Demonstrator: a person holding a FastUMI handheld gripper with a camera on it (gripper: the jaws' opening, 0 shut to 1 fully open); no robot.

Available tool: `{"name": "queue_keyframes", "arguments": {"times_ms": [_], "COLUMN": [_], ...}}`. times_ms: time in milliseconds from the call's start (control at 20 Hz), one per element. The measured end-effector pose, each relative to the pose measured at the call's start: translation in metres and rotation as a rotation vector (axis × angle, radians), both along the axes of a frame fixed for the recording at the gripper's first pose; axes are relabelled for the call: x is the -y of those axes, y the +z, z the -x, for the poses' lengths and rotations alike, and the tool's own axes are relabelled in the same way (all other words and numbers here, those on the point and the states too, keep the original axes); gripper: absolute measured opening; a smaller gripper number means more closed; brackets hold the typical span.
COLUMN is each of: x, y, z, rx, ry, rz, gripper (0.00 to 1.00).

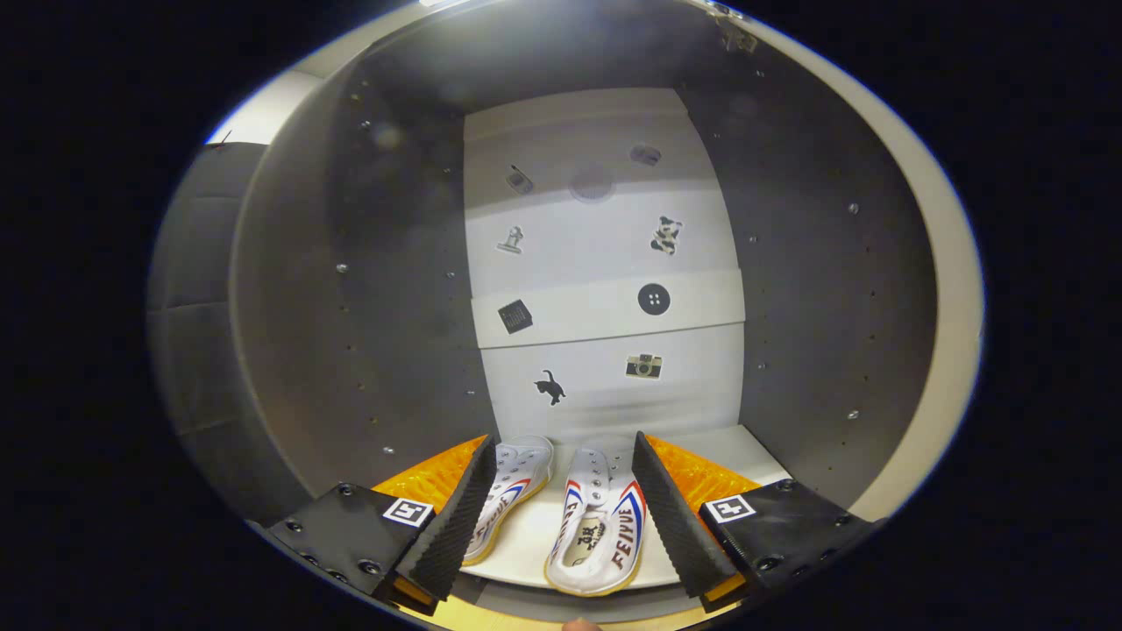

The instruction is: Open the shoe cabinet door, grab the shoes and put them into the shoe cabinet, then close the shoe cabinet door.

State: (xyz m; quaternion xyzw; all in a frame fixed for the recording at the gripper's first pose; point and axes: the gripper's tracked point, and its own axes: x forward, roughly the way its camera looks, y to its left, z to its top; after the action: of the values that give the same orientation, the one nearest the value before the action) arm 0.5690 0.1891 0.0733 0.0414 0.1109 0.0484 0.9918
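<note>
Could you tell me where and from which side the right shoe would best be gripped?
Probably at the heel collar of the right shoe: it faces the open gripper, toe pointing into the cabinet. Come straight in from the front, fingers astride its narrow sides; the left shoe crowds its other side.

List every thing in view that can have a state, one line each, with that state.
Grey shoe cabinet: open, its inside in view.
Left white canvas shoe with red and blue stripes: lying on the cabinet's pale bottom shelf, toe inward.
Right white canvas shoe with red and blue stripes: lying on the same shelf beside the first, apart from it.
Gripper: open, fingers either side of the pair.
</note>
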Motion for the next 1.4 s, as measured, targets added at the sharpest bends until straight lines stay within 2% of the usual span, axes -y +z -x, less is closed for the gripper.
{"name": "queue_keyframes", "arguments": {"times_ms": [300,750,1100,1400], "x": [-0.032,-0.037,0.001,0.06], "y": [0.056,0.096,0.125,0.143], "z": [0.107,0.256,0.365,0.407], "rx": [0.094,0.118,0.142,0.155], "ry": [0.095,0.188,0.23,0.212], "rz": [0.023,0.023,-0.004,-0.008], "gripper": [0.97,0.98,0.98,0.97]}}
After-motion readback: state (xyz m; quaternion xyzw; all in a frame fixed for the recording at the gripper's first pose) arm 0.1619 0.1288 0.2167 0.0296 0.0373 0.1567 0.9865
